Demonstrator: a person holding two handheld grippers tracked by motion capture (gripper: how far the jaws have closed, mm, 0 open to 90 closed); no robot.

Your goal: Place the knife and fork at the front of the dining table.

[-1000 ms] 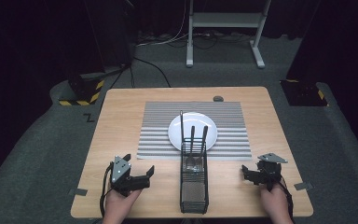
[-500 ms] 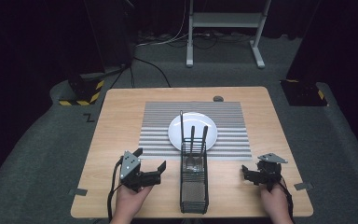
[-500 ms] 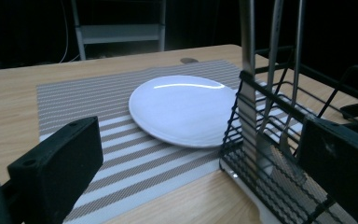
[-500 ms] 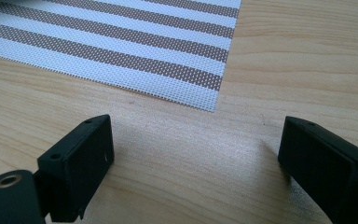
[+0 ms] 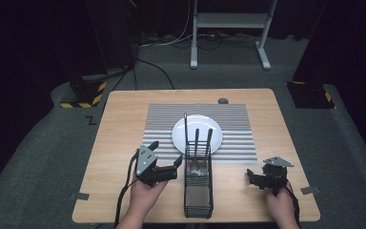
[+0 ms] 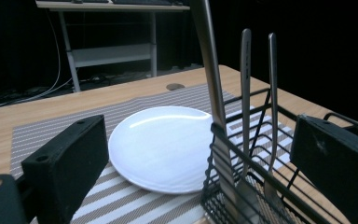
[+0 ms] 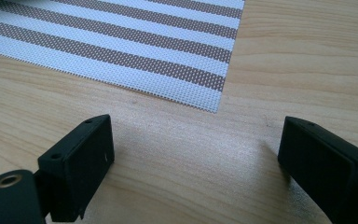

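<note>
Where the wooden table (image 5: 114, 143) met the near edge of the striped placemat (image 5: 162, 124), a black wire caddy (image 5: 198, 191) stood just below a round white plate (image 5: 196, 125), its long side running toward the person. It was a narrow open basket of thin black rods with a finer mesh floor, and three metal utensils stood in its far end, their handles rising past the rim: one taller, flat handle (image 6: 208, 60) on the left and two slimmer handles (image 6: 245, 79) beside it. What heads they carried could not be told through the wire. The single plate was glossy and bare, resting on the one mat, and a small dark round object (image 5: 223, 100) lay on the table at the mat's far edge. There were two grippers. The left gripper (image 5: 164, 160) hovered just left of the caddy's far end, tilted, with its jaws spread wide; in the left gripper view the caddy's corner and the utensil handles stood between the two black jaws, which touched nothing. The right gripper (image 5: 253, 177) sat well to the right of the caddy over bare wood, its jaws likewise wide apart and holding nothing, with the mat's corner (image 7: 205, 95) just ahead of them in the right gripper view.
</note>
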